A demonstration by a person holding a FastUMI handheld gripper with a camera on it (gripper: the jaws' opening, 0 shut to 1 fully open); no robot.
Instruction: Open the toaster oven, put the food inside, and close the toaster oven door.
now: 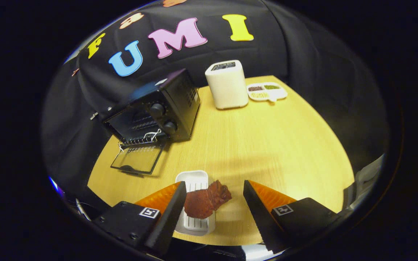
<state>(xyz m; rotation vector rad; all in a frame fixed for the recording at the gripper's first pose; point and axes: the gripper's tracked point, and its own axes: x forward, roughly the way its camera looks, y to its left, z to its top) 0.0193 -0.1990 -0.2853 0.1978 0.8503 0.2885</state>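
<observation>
Oven [151,112], upper left: door [138,159] already down. Meat [206,201] on white tray [194,181], lower centre. Your claw [214,203]: fingers apart, meat unclamped. Next, likely: close on meat.

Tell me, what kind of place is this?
Probably a staged kitchen booth: a wooden table against black cloth, with a toaster oven, door open, and a white toaster. The open gripper straddles meat.
</observation>
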